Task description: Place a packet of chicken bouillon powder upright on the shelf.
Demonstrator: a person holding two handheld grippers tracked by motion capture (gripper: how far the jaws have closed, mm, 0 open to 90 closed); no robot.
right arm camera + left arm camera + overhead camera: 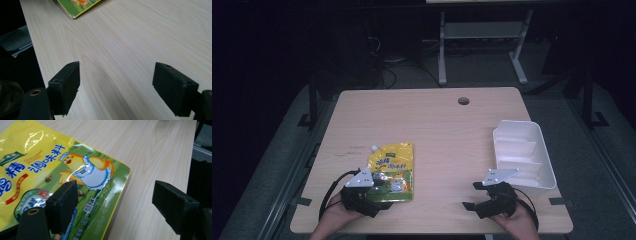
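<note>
A yellow spouted pouch [392,170] printed with a cartoon chick lies flat on the wooden table [437,120], left of centre near the front. My left gripper [384,199] hovers at the pouch's near edge. In the left gripper view the left gripper [115,192] is open, one jaw over the pouch [62,170] and the other over bare wood beyond its corner. My right gripper [471,195] is at the front right, pointing left toward the pouch. The right gripper [116,75] is open over bare wood, with the pouch's corner [77,5] farther off.
A white divided tray [524,152] stands at the table's right edge, just beyond the right gripper. A round cable hole [463,101] sits near the far edge. A metal frame [482,35] stands on the floor behind the table.
</note>
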